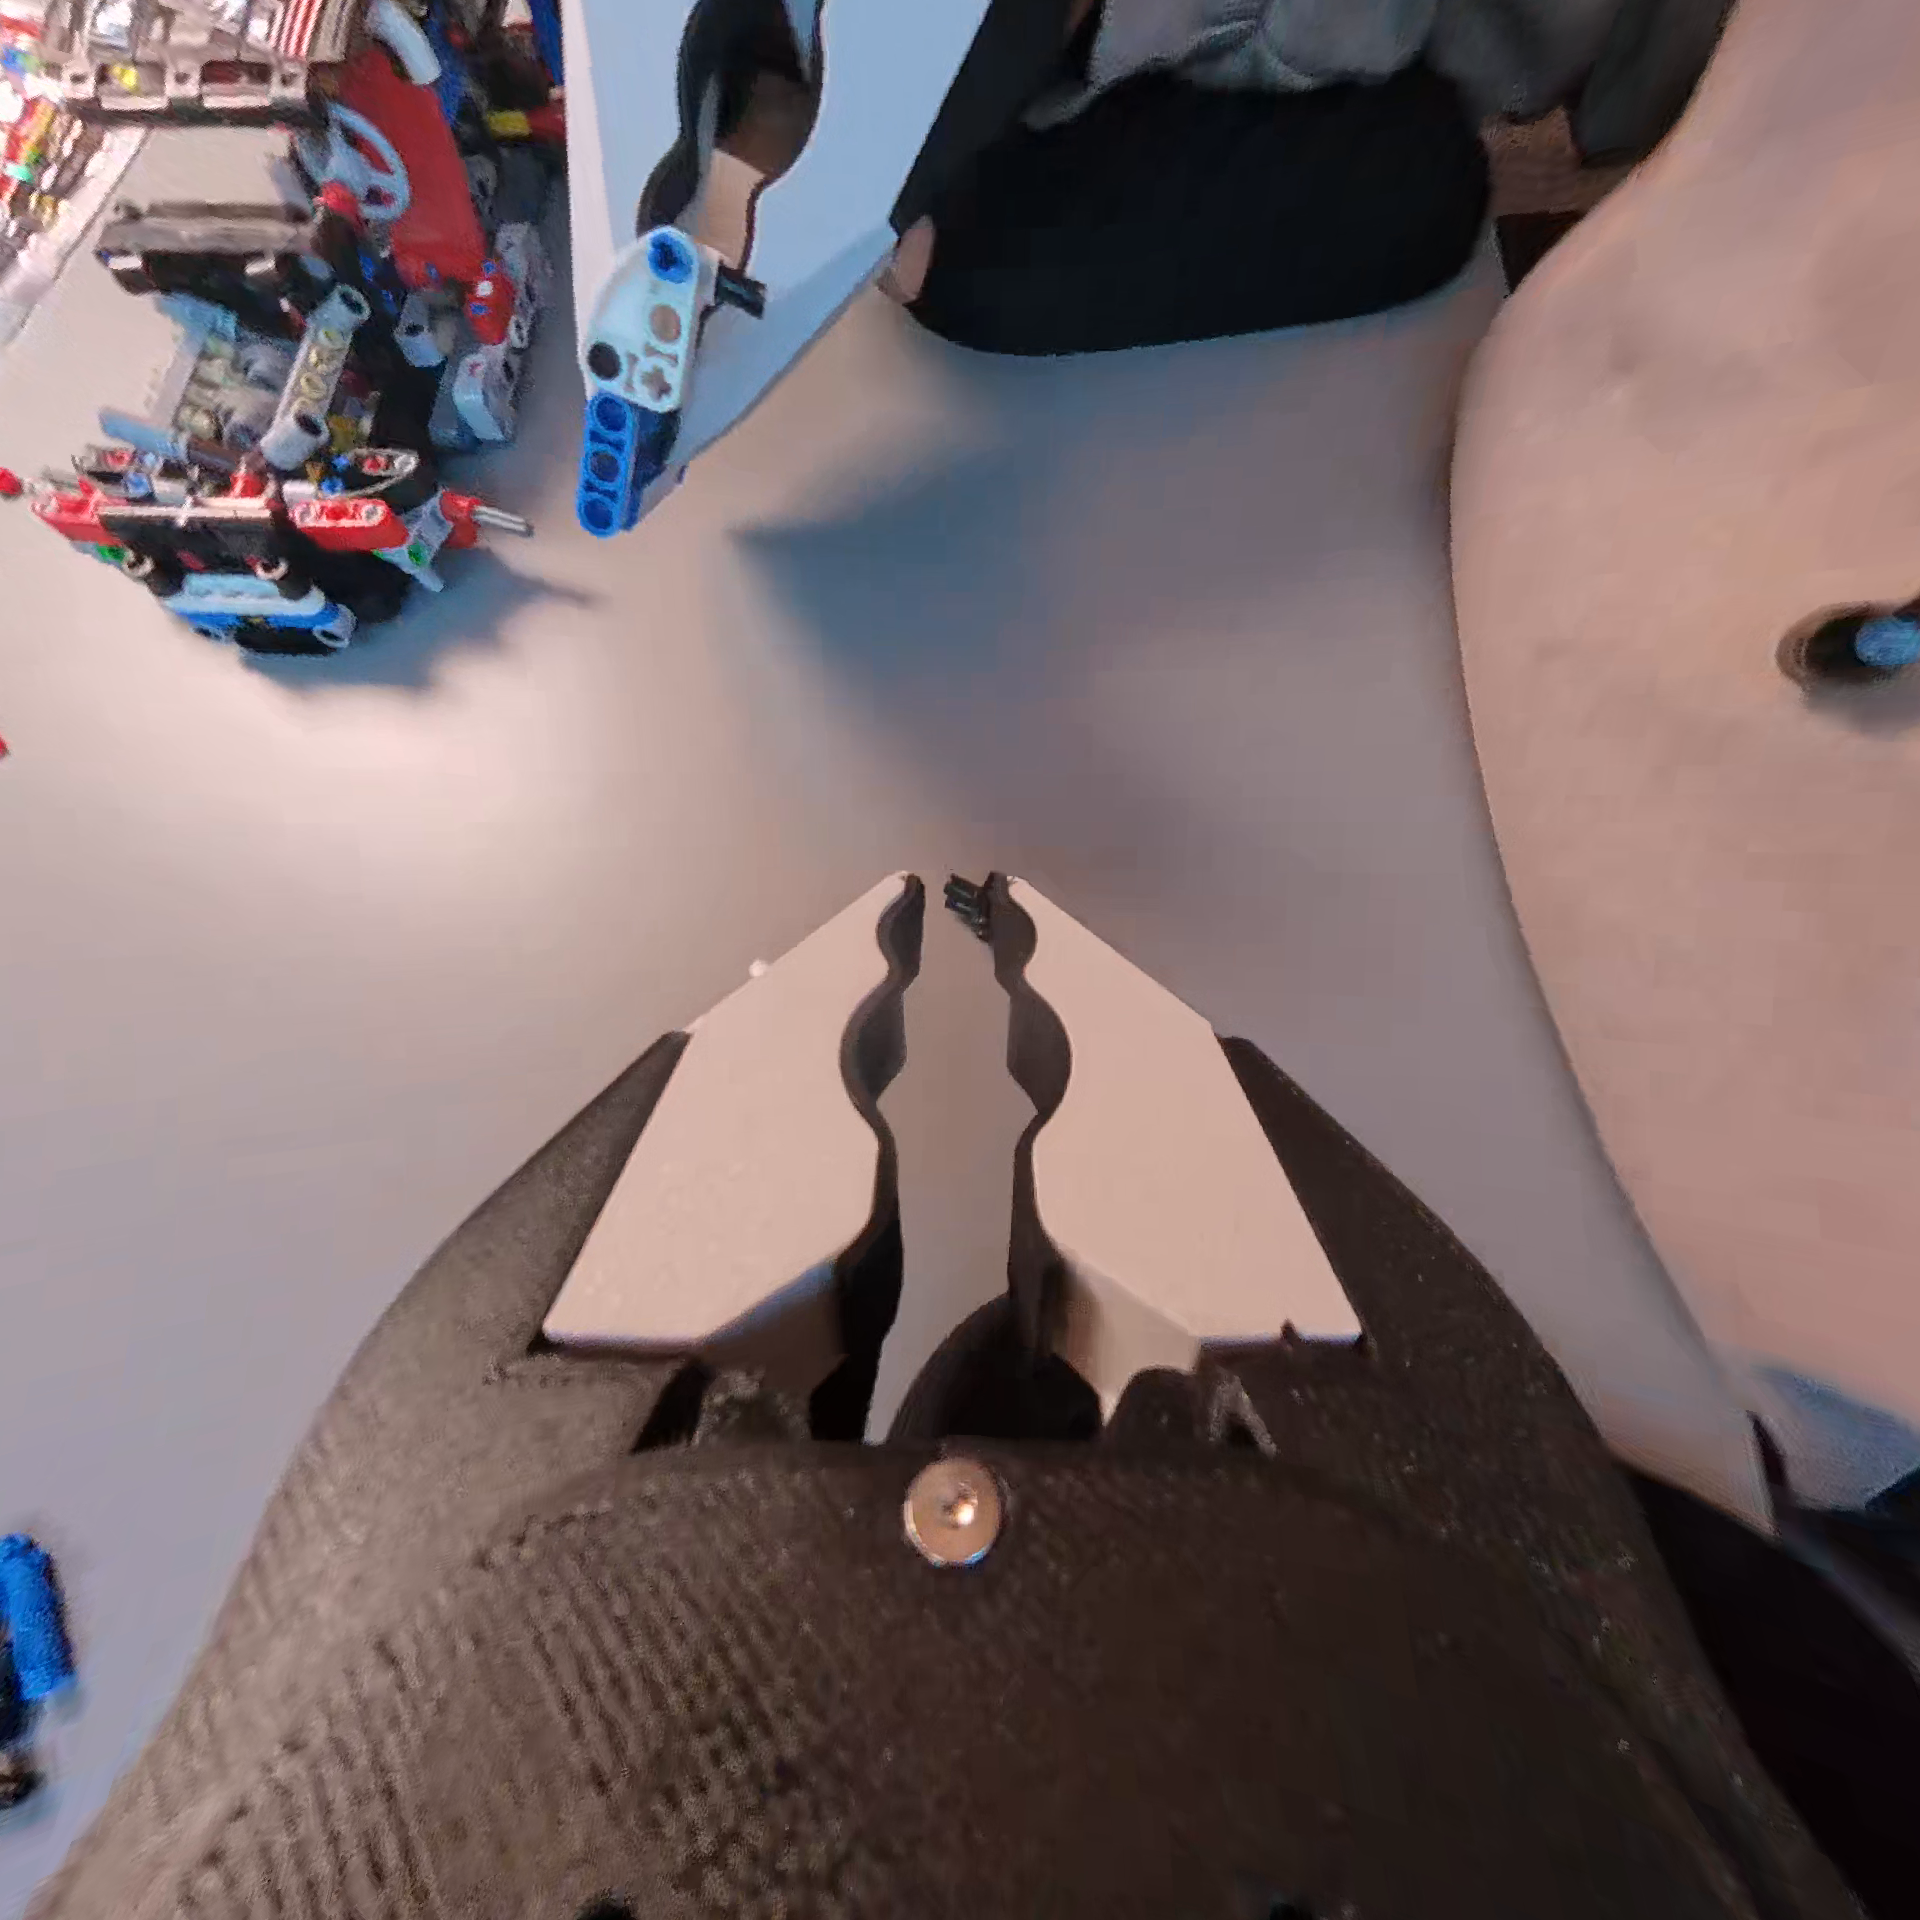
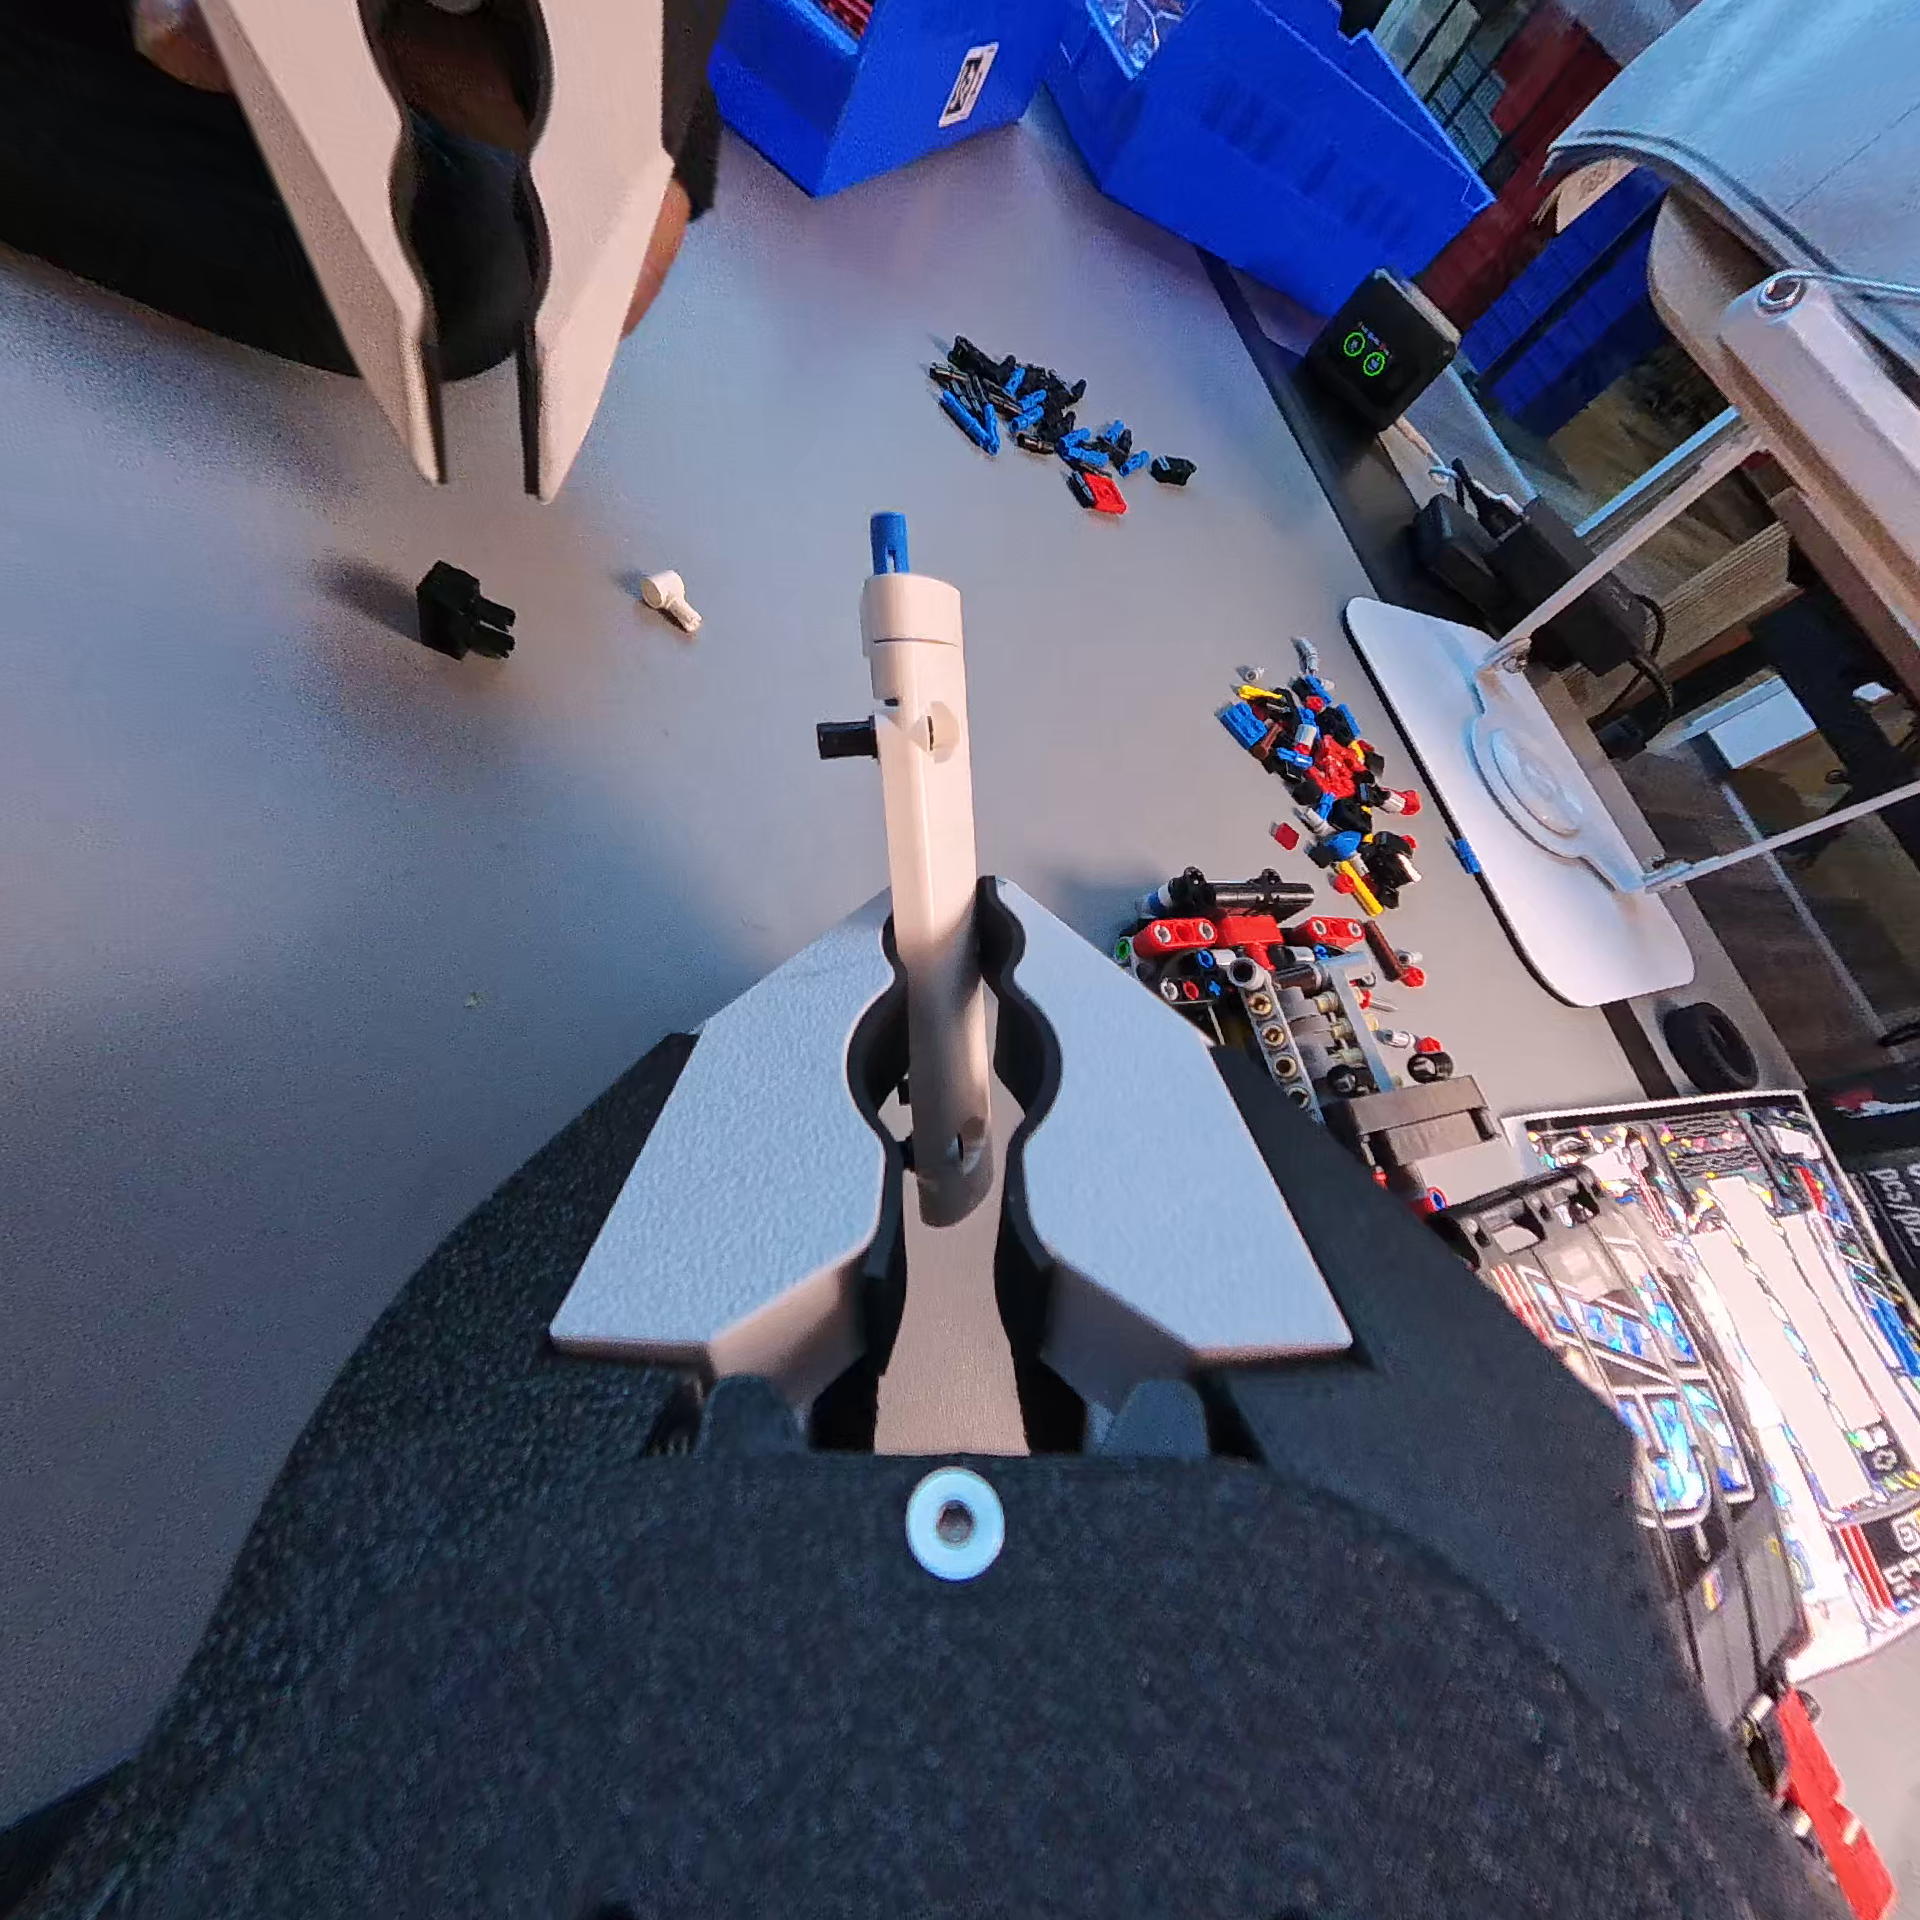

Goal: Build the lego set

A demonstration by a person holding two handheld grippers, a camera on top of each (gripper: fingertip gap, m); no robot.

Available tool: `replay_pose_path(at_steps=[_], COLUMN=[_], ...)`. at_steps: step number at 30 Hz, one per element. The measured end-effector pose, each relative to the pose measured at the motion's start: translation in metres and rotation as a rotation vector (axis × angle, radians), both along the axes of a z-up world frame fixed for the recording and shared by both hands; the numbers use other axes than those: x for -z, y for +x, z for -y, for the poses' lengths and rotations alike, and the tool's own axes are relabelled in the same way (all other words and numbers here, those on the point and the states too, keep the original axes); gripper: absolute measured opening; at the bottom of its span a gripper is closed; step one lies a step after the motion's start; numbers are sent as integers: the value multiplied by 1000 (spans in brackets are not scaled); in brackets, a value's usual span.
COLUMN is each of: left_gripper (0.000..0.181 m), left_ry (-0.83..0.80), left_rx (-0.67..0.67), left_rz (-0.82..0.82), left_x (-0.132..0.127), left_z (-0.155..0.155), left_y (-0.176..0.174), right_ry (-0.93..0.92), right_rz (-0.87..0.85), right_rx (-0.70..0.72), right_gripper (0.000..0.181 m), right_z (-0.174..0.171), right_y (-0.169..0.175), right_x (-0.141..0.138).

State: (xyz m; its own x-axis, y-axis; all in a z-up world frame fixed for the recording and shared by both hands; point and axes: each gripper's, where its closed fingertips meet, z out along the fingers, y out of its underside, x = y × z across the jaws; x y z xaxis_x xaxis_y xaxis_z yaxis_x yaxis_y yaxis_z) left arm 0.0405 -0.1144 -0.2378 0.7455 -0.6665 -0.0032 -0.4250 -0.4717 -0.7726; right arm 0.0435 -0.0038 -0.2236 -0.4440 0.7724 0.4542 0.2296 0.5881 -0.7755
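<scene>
The white lego beam (image 2: 925, 821) stood clamped between the jaws of the right gripper (image 2: 948, 914), its far end tipped with a blue pin (image 2: 888, 540) and a short black pin (image 2: 844, 740) jutting from its side; in the left wrist view the same piece showed a blue beam (image 1: 615, 457) fixed to its lower end. The left gripper (image 1: 951, 896) hung over the grey table (image 1: 312, 935) with its jaws slightly apart, a small black connector (image 1: 966, 902) sitting against the tip of one finger; whether it was truly gripped could not be told. On the table below lay a black connector block (image 2: 462, 613) and, just beside it, a small white connector (image 2: 670, 597). Farther off were two loose heaps of small parts, a dark and blue one (image 2: 1049, 416) and a red, blue and black one (image 2: 1325, 779). The partly built lego model (image 2: 1288, 987) sat near the second heap, with blue storage bins (image 2: 1143, 114) at the table's far edge.
</scene>
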Motion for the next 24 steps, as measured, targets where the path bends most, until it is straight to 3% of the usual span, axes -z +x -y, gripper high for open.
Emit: replay_pose_path(at_steps=[3,6,12,19,24], left_gripper=[20,18,1,0,0], left_ry=[-78,-115,-170,-299,-324], left_rx=[-127,-185,-197,-198,-186], left_rz=[56,2,5,192,202], left_x=[5,16,18,18,18], left_z=[-3,-3,-7,-7,0], left_y=[8,6,1,-20,-40], right_ry=[7,9,13,7,4], right_rz=[-3,-5,-12,-11,-8], right_rx=[8,12,18,22,28], right_gripper=[7,7,7,8,8], right_z=[-1,-2,-2,-4,-6], right_y=[0,2,4,5,5], right_x=[0,-1,-2,-1,0])
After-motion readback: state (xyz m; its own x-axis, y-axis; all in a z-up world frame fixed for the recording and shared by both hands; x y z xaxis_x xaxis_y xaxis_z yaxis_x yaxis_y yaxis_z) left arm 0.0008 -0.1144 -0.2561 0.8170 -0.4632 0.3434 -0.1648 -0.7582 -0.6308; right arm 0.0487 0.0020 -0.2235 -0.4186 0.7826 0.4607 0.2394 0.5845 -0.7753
